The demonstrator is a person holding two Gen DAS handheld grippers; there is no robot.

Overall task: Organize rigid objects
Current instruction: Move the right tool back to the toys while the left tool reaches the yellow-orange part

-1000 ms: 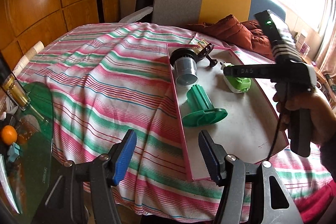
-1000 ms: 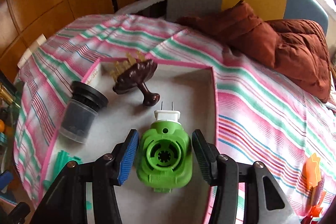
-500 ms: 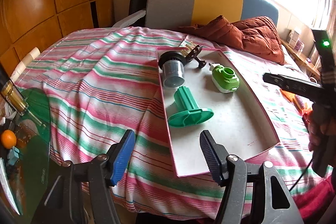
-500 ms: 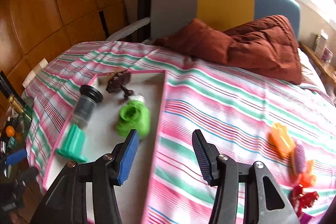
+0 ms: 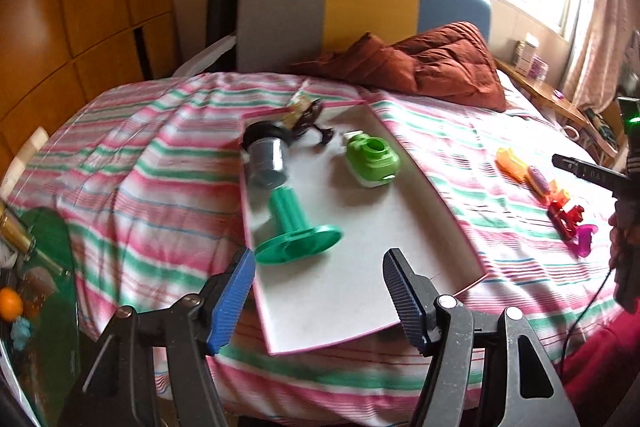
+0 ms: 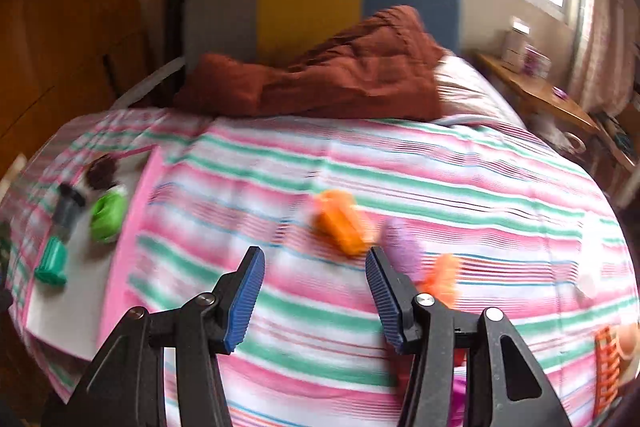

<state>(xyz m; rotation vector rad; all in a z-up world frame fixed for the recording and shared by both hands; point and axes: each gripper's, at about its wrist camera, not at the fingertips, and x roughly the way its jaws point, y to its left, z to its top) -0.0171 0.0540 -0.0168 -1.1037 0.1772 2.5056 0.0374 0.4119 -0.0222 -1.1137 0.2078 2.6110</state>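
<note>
Your left gripper (image 5: pixel 320 291) is wide open and empty, parked over the near edge of the pink-rimmed tray (image 5: pixel 460 227), which keeps it out of the sorting path. At 12 o'clock from it the tray holds the green spool (image 5: pixel 294 231), grey cup (image 5: pixel 266 163), brown piece (image 5: pixel 310 117) and green plug (image 5: pixel 372 161). Your right gripper (image 6: pixel 316 291), jaws spread and empty, points at the loose items on the striped bedspread (image 6: pixel 280 167): the orange toy (image 6: pixel 340 223) lies at 12 o'clock, the purple piece (image 6: pixel 404 243) at 1 o'clock, probably next for the tray
</note>
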